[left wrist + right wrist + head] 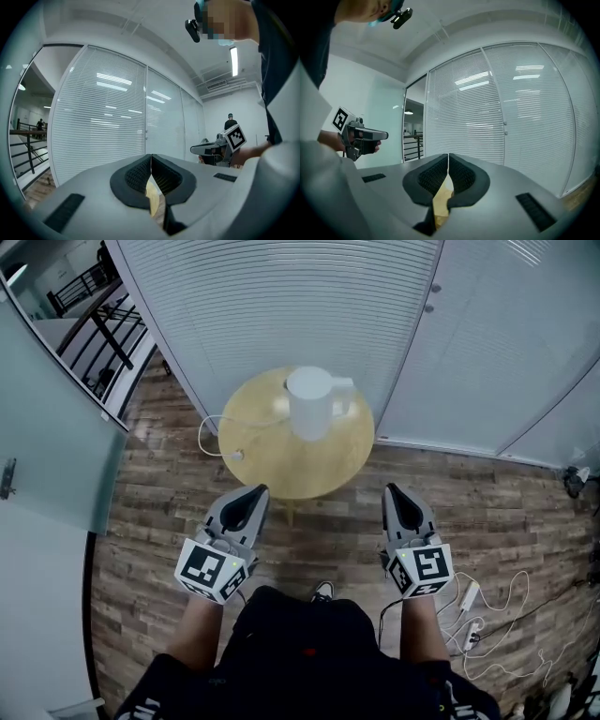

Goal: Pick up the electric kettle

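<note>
Both your claws are pressed together and hold nothing. Your left claw [260, 490] and right claw [390, 489] point toward the round table [272, 465], near its front edge. The white electric kettle [309, 401] stands on the far side of the table, close to the wall. Nothing is picked up yet. You have to reach it, open a claw, grab and lift.
</note>
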